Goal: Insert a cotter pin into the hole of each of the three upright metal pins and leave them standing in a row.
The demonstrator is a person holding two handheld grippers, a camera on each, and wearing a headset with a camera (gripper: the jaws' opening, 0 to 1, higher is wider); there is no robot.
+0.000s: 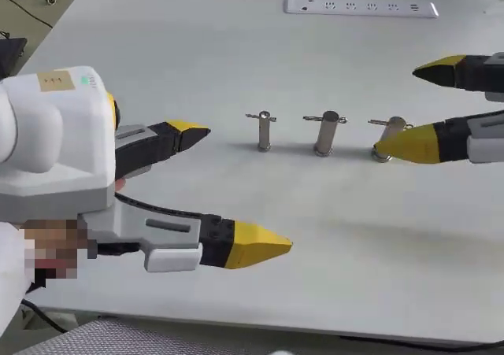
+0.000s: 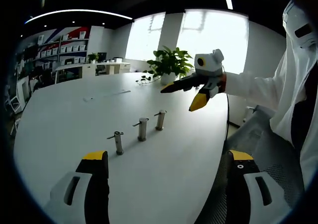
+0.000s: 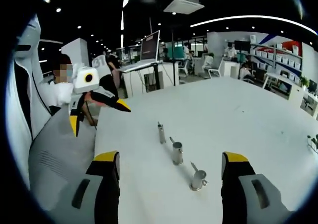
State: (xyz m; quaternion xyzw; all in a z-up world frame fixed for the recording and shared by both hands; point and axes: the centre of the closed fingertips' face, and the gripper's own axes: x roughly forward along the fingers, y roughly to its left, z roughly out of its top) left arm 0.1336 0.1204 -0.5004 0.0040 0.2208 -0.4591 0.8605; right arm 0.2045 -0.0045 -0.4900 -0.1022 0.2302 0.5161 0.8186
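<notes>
Three upright metal pins stand in a row on the white table: left pin (image 1: 264,133), middle pin (image 1: 327,134), right pin (image 1: 383,141). A thin cotter pin (image 1: 261,117) crosses the top of each. My left gripper (image 1: 236,190) is open, low at the left, well short of the row. Also open, my right gripper (image 1: 409,107) sits at the right, its lower finger (image 1: 413,144) overlapping the right pin. From the left gripper view the row (image 2: 143,128) runs ahead of the open jaws. In the right gripper view the nearest pin (image 3: 198,179) stands between the open jaws, untouched.
A white power strip (image 1: 361,7) lies at the far side of the table (image 1: 315,237). The table's near edge runs along the bottom of the head view. A potted plant (image 2: 169,62) stands beyond the table's far end. Office desks and people fill the background.
</notes>
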